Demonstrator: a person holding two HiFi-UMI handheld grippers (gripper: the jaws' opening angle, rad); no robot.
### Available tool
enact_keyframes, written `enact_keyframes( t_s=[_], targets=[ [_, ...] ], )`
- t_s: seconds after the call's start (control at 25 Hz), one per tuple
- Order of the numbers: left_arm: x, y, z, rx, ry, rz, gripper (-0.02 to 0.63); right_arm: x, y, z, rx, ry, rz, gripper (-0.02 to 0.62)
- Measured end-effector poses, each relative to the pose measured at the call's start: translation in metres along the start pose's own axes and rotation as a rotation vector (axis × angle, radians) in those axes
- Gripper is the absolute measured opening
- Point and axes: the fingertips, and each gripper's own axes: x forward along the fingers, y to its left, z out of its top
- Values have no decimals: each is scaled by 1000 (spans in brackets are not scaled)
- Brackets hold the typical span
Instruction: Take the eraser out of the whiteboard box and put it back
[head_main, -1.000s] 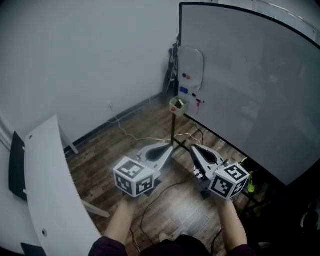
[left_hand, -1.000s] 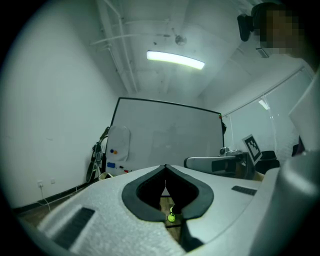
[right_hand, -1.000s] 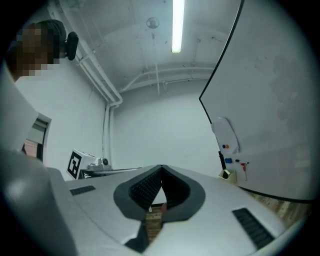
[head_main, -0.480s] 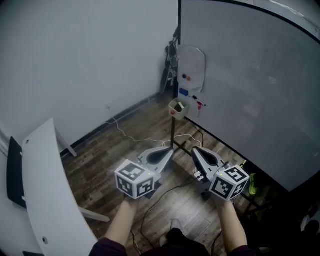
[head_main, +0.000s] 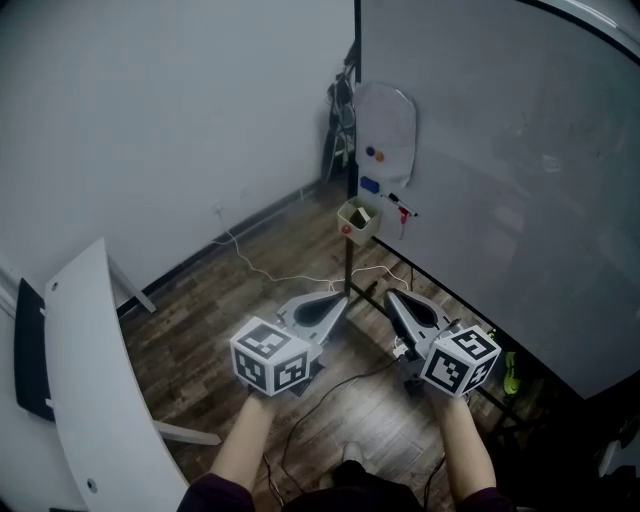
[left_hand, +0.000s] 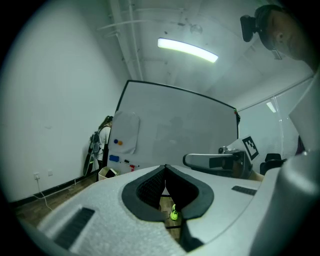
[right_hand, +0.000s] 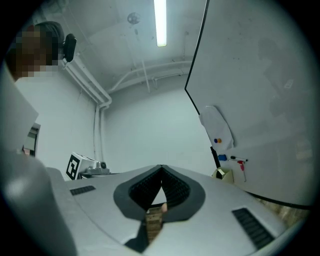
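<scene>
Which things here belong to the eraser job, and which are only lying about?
For the job:
- whiteboard box
- left claw, shut
- right claw, shut

Lying about:
- marker
- white table
- green object on the floor

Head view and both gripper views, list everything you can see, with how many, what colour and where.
whiteboard: one, pale grey with a black frame, right side
white panel: one, hung at the whiteboard's left edge
blue block: one, on the whiteboard below the panel
marker: one, dark, right of the blue block
box: one, beige, at the whiteboard's lower corner; contents too small to tell
cable: one, white, on the wooden floor
table: one, white, curved, lower left
green object: one, neon, on the floor under the whiteboard
left gripper: grey, shut, empty
right gripper: grey, shut, empty
</scene>
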Motion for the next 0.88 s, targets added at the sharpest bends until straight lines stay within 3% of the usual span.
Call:
enact_keyframes(
  t_s=[0.88],
  targets=[
    [77, 48, -2, -17, 32, 43, 5, 42, -88, 0, 81, 18, 21, 5]
  ],
)
